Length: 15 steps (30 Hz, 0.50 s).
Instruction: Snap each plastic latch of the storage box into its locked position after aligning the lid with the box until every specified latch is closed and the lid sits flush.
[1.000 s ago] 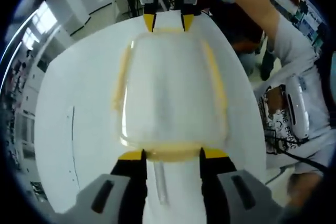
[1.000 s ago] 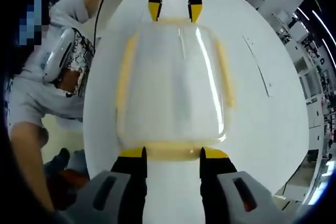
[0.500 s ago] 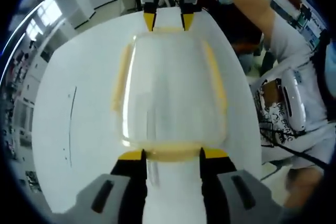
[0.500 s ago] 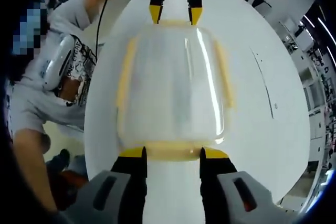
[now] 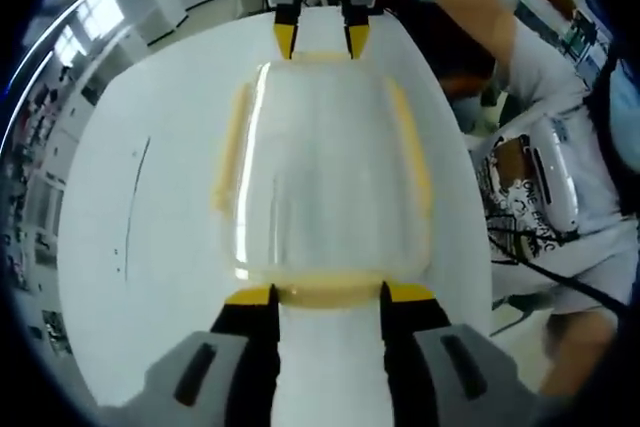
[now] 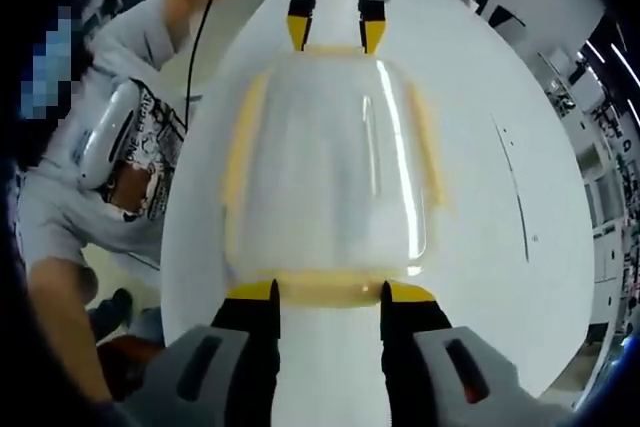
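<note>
So the clear storage box [image 5: 325,182] sits mid-bench on the white bench [image 5: 140,247], lid [image 6: 330,167] on top and looking level. Yellow latches run along all four edges: the long side latch [image 5: 230,147] and its twin opposite lie flat against the rim. The left gripper [image 5: 328,294] has its jaws spread wide, yellow tips touching the near end latch [image 5: 328,292]. The right gripper [image 6: 328,294] is the same deal at the opposite end, jaws wide apart on its latch, nothing clamped. A person in a printed shirt [image 6: 130,162] stands at the bench's edge.
</note>
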{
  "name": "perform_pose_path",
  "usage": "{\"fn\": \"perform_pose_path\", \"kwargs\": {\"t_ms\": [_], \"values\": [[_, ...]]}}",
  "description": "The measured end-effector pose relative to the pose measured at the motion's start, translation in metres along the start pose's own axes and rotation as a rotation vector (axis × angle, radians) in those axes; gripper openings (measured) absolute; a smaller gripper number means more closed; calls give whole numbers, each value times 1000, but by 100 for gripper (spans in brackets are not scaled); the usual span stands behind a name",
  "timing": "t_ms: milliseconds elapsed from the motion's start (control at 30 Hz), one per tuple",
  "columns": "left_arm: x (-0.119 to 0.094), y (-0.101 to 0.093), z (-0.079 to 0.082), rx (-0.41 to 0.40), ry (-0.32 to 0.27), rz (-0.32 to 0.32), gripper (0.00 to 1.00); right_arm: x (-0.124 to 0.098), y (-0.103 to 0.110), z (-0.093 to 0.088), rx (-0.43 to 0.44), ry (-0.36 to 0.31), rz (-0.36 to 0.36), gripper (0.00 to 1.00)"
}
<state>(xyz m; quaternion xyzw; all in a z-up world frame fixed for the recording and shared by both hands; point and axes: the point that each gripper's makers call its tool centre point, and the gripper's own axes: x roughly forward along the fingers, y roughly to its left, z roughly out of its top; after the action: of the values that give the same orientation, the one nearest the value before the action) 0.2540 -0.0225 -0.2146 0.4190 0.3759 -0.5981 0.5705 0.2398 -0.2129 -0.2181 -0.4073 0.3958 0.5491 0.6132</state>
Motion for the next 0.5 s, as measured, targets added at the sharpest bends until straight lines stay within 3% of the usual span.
{"fn": "perform_pose_path", "kwargs": {"t_ms": [500], "values": [[3,0,-29,-21,-9,-19,39,25,7,18,8,-28,7,38]]}}
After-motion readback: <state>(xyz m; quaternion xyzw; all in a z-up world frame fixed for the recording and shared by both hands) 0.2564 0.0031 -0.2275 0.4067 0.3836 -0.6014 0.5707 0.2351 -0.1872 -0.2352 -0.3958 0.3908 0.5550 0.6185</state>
